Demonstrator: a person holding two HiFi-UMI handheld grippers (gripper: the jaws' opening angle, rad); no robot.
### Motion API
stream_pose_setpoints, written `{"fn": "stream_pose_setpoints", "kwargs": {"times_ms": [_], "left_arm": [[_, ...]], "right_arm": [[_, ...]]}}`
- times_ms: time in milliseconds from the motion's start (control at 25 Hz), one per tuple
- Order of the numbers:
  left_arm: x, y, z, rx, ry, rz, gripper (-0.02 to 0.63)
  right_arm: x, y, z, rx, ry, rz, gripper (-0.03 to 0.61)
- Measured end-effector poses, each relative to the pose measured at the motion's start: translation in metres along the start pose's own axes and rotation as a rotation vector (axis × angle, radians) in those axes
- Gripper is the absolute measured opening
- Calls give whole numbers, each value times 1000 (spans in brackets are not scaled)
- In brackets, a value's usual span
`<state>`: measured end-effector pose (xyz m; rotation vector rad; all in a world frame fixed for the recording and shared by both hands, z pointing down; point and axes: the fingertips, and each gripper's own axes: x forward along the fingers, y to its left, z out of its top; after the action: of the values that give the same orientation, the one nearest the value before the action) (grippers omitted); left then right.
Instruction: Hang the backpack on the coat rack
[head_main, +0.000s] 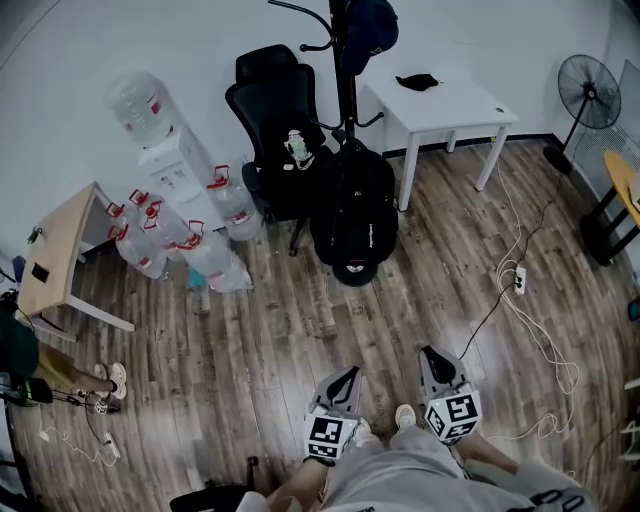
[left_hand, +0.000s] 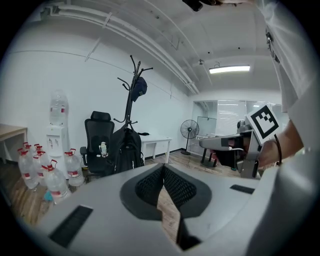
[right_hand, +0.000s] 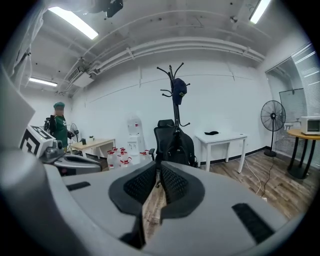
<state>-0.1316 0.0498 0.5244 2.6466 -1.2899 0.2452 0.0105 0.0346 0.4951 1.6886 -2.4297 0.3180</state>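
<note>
Since the black fabric backpack (head_main: 352, 215) already hangs against the pole of the black metal coat rack (head_main: 345, 80), seemingly from a low hook, the task looks finished; whether its base touches the floor I cannot tell. A dark blue cap (head_main: 368, 30) sits on a top hook. The left hand-held gripper (head_main: 349, 374) and right hand-held gripper (head_main: 431, 353) are well apart from the rack, close to the person's body, each with jaws together on nothing. Around the rack stand a black office chair (head_main: 265, 110), a white bench (head_main: 440, 100) and clear water bottles (head_main: 190, 250) on the wood-plank floor (head_main: 300, 330) of a white-walled room.
</note>
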Motion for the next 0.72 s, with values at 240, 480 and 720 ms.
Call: {"fn": "stream_pose_setpoints", "kwargs": {"times_ms": [240, 480, 720], "left_arm": [[1, -24, -4, 8, 3, 26, 11], [-3, -42, 28, 42, -58, 192, 9], [-10, -76, 50, 8, -101, 273, 9]], "right_arm": [[-29, -26, -6, 27, -29, -35, 37], [-70, -62, 7, 54, -76, -13, 37], [-113, -100, 10, 86, -108, 56, 37]]}}
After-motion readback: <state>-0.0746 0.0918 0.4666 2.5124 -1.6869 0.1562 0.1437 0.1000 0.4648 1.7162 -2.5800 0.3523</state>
